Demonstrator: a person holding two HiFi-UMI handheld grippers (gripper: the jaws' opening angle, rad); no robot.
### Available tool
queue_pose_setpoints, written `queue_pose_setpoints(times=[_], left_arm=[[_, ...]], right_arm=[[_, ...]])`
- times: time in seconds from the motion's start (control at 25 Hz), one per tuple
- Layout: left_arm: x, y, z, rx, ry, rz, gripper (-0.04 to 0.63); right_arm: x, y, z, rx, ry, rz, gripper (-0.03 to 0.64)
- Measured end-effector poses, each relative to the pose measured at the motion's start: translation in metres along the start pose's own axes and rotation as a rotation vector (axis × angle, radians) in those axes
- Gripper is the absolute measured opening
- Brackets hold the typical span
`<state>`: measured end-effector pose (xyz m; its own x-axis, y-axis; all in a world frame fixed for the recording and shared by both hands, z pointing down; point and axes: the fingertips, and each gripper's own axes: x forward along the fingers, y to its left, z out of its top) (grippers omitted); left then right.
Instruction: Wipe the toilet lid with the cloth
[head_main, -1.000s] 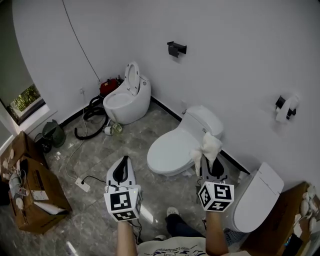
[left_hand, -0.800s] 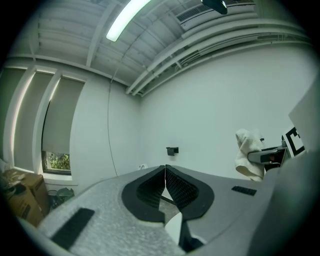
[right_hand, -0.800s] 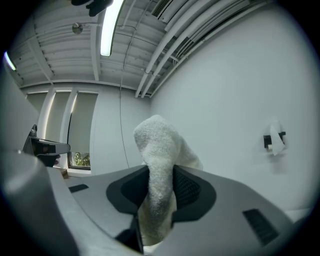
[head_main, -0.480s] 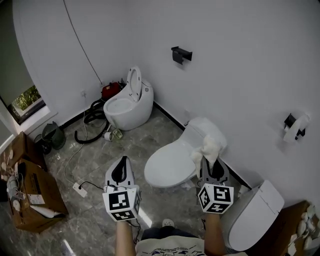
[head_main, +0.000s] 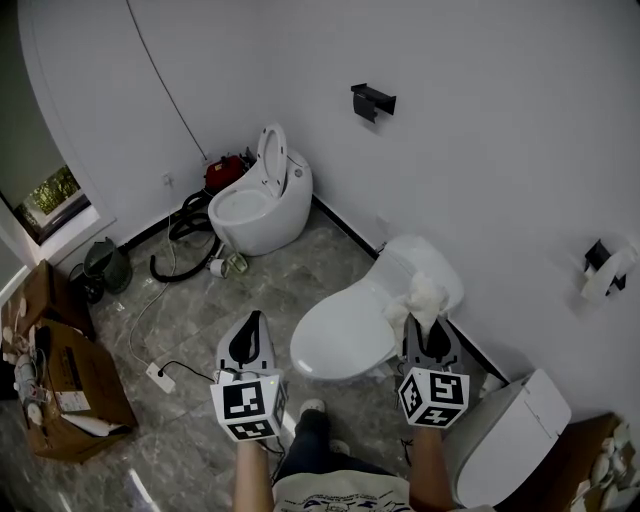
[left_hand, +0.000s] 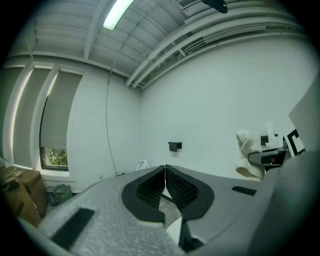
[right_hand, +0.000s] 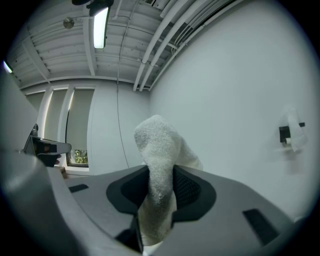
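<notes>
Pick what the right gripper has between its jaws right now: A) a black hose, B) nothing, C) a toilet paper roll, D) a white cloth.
D: in the right gripper view, the right gripper is clamped on the white cloth, which sticks up above the jaws.

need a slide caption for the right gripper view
Right gripper shut on a white cloth, held up before a plain wall.

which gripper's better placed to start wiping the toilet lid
Right. The right gripper has its jaws shut on the cloth and sits by the edge of the closed toilet lid in the head view; the left gripper is shut on nothing.
</notes>
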<state>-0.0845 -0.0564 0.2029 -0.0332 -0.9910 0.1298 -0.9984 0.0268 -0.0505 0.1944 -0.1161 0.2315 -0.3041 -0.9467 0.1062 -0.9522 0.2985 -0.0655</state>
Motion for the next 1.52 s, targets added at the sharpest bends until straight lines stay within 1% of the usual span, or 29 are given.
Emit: queue_pose_setpoints(times=[0.12,0.36,0.6,0.84,1.04,1.32,1.52], left_arm=[[0.026,0.004,-0.003,-0.004,0.008,-0.015,0.009],[0.089,0.009,0.0,0.004,0.015,-0.069,0.009],[0.147,0.029,-0.002,0.003,0.032,-0.104,0.009],[0.193,0.046,-0.01,0.011,0.052,-0.126,0.009],[0.219,0.052,-0.023,0.001,0.087,-0.147,0.009],[0.243,0.051,-0.046,-0.007,0.135,-0.151,0.009],[0.254,0.047,-0.064,-0.018,0.183,-0.135,0.009]], right_arm=[[0.021,-0.001,-0.003,-0.007,0.011,-0.012,0.115],[0.075,-0.008,-0.005,-0.01,0.026,-0.049,0.115],[0.126,-0.003,-0.009,-0.012,0.052,-0.076,0.115],[0.167,0.001,-0.018,-0.008,0.075,-0.102,0.115],[0.19,0.003,-0.024,-0.007,0.093,-0.107,0.115],[0.21,-0.007,-0.046,-0.005,0.147,-0.116,0.115],[0.226,-0.012,-0.062,-0.016,0.192,-0.091,0.115]])
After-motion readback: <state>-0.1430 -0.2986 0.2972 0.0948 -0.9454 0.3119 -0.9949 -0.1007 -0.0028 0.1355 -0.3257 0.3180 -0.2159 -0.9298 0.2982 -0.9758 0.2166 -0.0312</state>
